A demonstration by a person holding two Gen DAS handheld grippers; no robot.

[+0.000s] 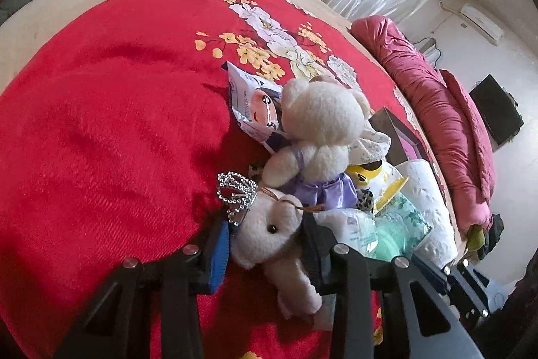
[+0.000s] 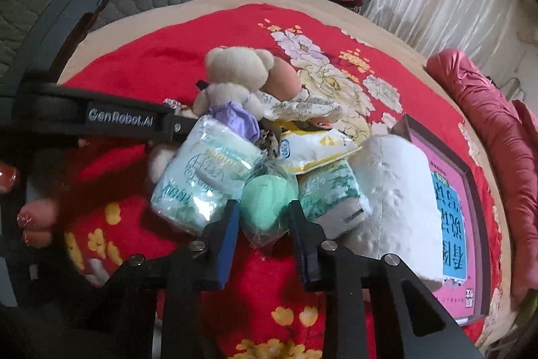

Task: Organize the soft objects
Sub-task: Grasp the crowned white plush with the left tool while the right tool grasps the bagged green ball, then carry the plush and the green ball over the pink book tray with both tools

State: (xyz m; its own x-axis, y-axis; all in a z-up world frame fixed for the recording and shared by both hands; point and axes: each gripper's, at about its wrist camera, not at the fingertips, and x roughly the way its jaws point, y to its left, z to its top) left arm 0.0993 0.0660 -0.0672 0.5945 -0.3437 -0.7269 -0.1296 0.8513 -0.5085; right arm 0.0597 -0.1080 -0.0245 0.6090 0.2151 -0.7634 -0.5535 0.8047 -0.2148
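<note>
A small pale plush toy (image 1: 272, 238) wearing a silver tiara (image 1: 237, 190) lies on the red bedspread (image 1: 111, 130), and the left gripper (image 1: 265, 234) grasps it: the blue-padded fingers (image 1: 220, 251) press on either side of its head, about half closed. Just behind it sits a cream teddy bear (image 1: 319, 123) in a purple dress, leaning among packets.

The right gripper (image 2: 264, 217) is clenched on a green ball (image 2: 269, 202) wrapped in clear plastic, its fingers (image 2: 225, 244) narrowed against both sides of it. The ball rests on the bedspread between two tissue packs (image 2: 201, 177), with a yellow-and-white packet (image 2: 316, 147) above it and a white paper roll (image 2: 396, 190) to the right. A pink box (image 2: 450, 211) lies beyond the roll. A hand (image 2: 37, 217) on the left gripper's handle shows at the left edge of the right wrist view.
</note>
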